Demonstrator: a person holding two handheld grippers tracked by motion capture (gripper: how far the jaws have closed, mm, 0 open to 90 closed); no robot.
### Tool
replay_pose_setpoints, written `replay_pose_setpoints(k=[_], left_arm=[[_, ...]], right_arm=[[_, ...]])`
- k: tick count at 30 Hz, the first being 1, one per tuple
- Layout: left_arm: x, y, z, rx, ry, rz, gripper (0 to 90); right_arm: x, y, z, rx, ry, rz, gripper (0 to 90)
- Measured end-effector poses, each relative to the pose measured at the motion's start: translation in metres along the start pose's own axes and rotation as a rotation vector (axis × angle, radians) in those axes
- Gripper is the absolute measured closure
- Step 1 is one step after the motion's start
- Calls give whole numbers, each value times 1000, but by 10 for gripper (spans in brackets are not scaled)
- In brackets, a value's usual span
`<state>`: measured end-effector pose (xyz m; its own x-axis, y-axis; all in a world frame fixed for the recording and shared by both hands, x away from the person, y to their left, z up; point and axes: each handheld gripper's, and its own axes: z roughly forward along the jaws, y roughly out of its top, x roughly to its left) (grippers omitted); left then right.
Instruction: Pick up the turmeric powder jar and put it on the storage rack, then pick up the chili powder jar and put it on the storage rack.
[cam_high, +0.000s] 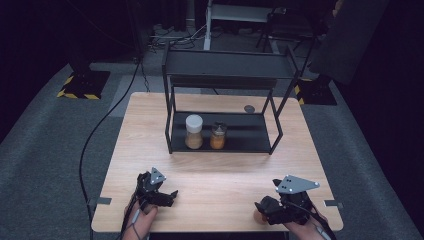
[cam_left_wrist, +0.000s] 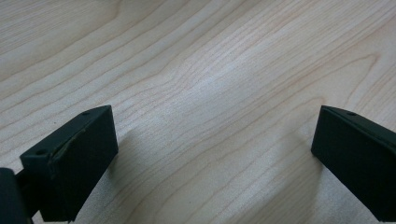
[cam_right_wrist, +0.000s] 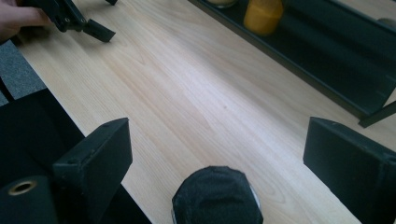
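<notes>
The pale, wood-grained rectangular counter (cam_high: 225, 160) stands on grey carpet (cam_high: 45, 165) in a dark room, with yellow-and-black hazard-striped stand bases (cam_high: 82, 85) at either far corner and a black cable (cam_high: 95, 135) trailing across the floor on the left. At the back of the counter sits a black metal two-tier shelf rack (cam_high: 227, 75). On its lower tier are a white-lidded clear jar of tan powder (cam_high: 194, 131) and, just beside it, a smaller jar of orange powder (cam_high: 218, 136). A small dark round disc (cam_high: 249, 108) lies on the counter behind the rack.

Near the front edge, the left gripper (cam_high: 167, 196) is held low over bare wood, its fingers (cam_left_wrist: 74, 158) spread wide with nothing between them. The right gripper (cam_high: 262, 207) is at the front right, its fingers (cam_right_wrist: 100, 158) also spread apart, with a small jar with a black faceted lid (cam_right_wrist: 217, 196) standing between them, untouched by either. No label or writing is legible anywhere.
</notes>
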<state>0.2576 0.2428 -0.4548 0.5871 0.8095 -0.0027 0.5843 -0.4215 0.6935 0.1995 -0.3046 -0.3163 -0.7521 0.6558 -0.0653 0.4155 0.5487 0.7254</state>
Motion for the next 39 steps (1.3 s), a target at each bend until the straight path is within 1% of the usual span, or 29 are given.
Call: replay_pose_setpoints(k=[5, 11, 16, 21, 26, 32, 35, 39], left_arm=[[0, 0, 0, 0, 0, 0, 1], [0, 0, 0, -1, 0, -3, 1], [0, 0, 0, 0, 1, -2, 1], [0, 0, 0, 0, 1, -2, 1], [0, 0, 0, 0, 1, -2, 1], [0, 0, 0, 0, 2, -2, 1], [0, 0, 0, -1, 2, -2, 2], [-1, 0, 0, 0, 2, -4, 1]], right_arm=[[1, -10, 5, 13, -8, 12, 79], [3, -21, 15, 43, -5, 18, 80], [3, -30, 21, 52, -14, 29, 83], [0, -37, 28, 58, -13, 48, 86], [0, -44, 34, 66, -14, 48, 97], [-2, -49, 40, 72, -3, 54, 115], [-3, -51, 44, 84, 8, 47, 135], [-6, -56, 50, 88, 20, 56, 182]])
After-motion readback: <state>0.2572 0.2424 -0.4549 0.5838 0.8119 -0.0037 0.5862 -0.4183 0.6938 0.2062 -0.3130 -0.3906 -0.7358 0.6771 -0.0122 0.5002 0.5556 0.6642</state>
